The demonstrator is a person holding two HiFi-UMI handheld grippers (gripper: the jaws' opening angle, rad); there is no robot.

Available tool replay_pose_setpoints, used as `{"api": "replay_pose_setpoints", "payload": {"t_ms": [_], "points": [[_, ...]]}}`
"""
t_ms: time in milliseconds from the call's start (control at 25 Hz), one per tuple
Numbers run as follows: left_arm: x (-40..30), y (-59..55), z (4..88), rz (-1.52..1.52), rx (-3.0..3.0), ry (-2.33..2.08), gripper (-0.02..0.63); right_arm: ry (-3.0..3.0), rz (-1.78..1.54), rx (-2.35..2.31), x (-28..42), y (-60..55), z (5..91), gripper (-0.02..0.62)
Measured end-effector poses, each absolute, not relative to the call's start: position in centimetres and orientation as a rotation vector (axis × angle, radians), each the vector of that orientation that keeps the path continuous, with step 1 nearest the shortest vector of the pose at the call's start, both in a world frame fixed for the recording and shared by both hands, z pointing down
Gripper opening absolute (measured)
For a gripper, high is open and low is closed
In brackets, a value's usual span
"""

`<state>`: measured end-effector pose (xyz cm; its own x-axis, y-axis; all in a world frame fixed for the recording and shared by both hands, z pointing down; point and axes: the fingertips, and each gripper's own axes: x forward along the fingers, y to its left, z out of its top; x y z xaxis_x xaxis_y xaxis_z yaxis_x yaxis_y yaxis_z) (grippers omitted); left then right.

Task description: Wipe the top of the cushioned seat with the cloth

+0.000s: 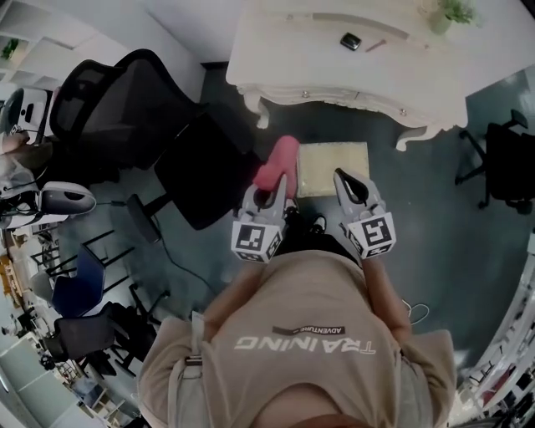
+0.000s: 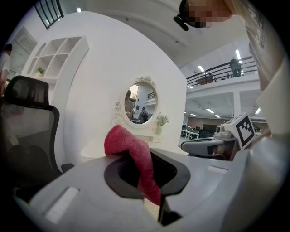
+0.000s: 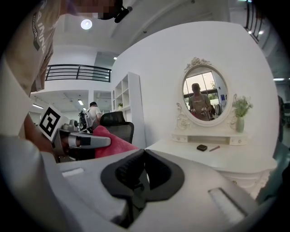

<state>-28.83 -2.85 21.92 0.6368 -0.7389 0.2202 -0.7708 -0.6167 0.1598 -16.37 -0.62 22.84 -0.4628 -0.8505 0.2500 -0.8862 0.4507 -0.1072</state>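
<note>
The cushioned seat is a pale yellow square stool standing in front of the white dressing table. My left gripper is shut on the pink-red cloth, which sticks up past its jaws at the seat's left edge. In the left gripper view the cloth hangs pinched between the jaws of the left gripper. My right gripper is shut with nothing in it, hovering over the seat's near right corner; the right gripper shows jaws pressed together, with the cloth at left.
A black office chair stands left of the seat, with more chairs further left. Another black chair is at the right. On the dressing table lie a small dark object and a potted plant.
</note>
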Motion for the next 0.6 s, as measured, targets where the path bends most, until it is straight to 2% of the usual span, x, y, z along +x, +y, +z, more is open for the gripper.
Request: {"api": "replay_pose_setpoints", "payload": {"t_ms": [320,600], "points": [[-29.2,-10.0,23.6,0.187,2.683,-1.156,0.032,-2.503,0.302,1.629,-16.5,-5.0,19.7,0.004],[-28.4,-11.1,24.5,0.25,2.653,-1.202,0.032,-2.473,0.359,1.639,-13.4,-5.4,21.9,0.004]]}}
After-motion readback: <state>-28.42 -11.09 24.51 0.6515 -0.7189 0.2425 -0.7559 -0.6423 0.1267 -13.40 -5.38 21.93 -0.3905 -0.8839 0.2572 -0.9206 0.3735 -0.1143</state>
